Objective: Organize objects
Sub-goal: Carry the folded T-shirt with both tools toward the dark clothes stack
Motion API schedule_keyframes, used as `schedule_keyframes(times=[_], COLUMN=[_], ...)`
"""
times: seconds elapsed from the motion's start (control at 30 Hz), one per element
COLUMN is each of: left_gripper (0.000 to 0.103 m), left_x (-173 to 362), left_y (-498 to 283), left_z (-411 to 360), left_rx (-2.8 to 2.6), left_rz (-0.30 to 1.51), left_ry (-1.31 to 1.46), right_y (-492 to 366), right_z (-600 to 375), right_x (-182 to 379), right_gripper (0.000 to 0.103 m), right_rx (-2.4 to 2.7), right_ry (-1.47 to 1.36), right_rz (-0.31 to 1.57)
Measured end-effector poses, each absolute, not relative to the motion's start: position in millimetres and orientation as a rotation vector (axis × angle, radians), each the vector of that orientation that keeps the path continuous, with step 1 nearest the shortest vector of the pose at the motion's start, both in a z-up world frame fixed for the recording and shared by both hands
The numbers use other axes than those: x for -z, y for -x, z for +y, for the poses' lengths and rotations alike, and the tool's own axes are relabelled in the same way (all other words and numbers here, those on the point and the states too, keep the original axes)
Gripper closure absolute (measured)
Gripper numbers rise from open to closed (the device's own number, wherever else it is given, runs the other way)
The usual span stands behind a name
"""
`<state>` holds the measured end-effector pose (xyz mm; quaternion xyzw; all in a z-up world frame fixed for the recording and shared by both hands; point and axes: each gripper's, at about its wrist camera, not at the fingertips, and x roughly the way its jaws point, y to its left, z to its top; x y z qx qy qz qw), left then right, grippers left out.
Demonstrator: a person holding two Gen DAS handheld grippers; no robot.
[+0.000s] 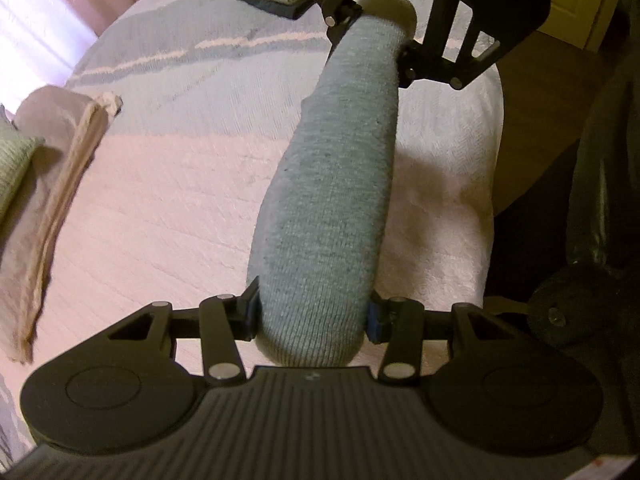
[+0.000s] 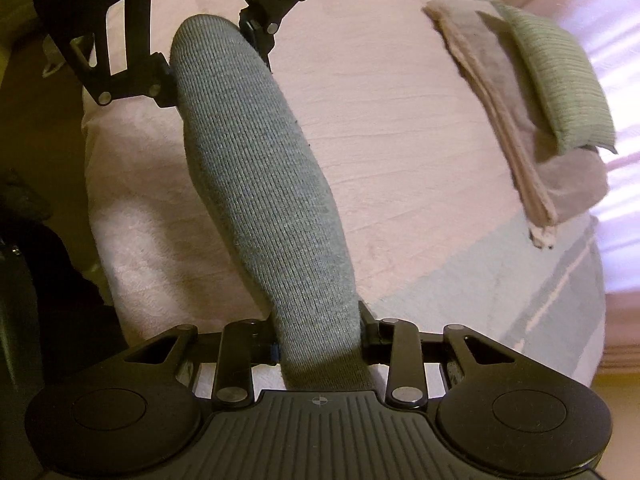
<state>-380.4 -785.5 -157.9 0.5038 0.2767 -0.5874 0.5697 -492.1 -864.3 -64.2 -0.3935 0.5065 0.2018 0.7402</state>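
Above the pink bedspread, left gripper and right gripper each clamp one end of the grey sock, stretched between them.

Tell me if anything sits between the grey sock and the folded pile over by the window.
Nothing visible does. The grey sock, stretched between the left gripper and right gripper, has only bare bedspread between it and the folded pile.

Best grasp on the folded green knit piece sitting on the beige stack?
Green knit piece lies flat atop the beige folded cloths. Pinch its thick folded edge nearest the grey sock, coming in from the bed's open middle. Both grippers are occupied with the sock.
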Motion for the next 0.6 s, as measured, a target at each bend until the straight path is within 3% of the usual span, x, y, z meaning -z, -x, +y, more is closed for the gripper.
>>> schedule_keyframes(times=[0.6], left_gripper=[0.060], left_x=[130.6], left_y=[408.5], left_z=[-852.9], left_rx=[1.543], left_rz=[0.431], left_ry=[-1.268], right_y=[523.0], right_z=[-919.9], right_x=[21.1], right_gripper=[0.073], right_rx=[-0.205], right_ry=[0.795], right_rz=[1.137])
